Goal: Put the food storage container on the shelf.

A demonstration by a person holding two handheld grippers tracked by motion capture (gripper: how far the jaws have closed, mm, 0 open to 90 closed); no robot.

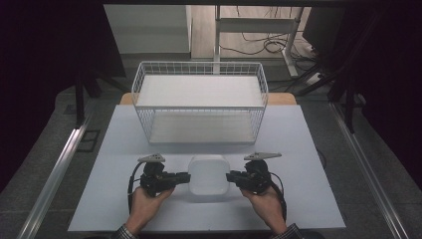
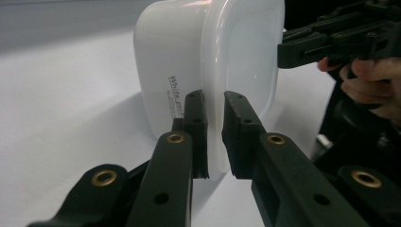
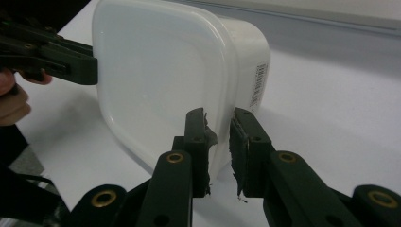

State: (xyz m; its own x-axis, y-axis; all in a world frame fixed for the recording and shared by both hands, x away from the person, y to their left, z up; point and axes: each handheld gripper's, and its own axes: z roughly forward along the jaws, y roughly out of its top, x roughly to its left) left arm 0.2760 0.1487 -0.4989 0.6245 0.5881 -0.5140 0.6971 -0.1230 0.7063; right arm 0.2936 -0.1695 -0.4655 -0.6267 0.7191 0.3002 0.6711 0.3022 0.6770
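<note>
Grippers meet on one thing between my hands: a white plastic container [image 1: 209, 175] with a lid, lying on the pale table [image 1: 298, 134] near my edge of it, just in front of the wire basket [image 1: 199, 99] that stands farther back. My left gripper [image 1: 185, 177] comes at the container from its left side, and in the left gripper view [image 2: 215, 137] the two black jaws stand one on each side of the lid's rim, drawn in to a narrow gap with the rim between them, so I have hold of that edge. My right gripper [image 1: 230, 177] comes at it from the opposite side; in the right gripper view [image 3: 218, 151] its jaws are likewise close together astride the rim, the worn pads [image 3: 202, 142] pressed at the lid's edge. The container [image 2: 203, 61] shows printed lettering on its wall beside my left jaws, and a barcode label [image 3: 257, 85] on the wall beside my right ones. Whether it rests on the table or hangs just clear of it, I cannot tell.
</note>
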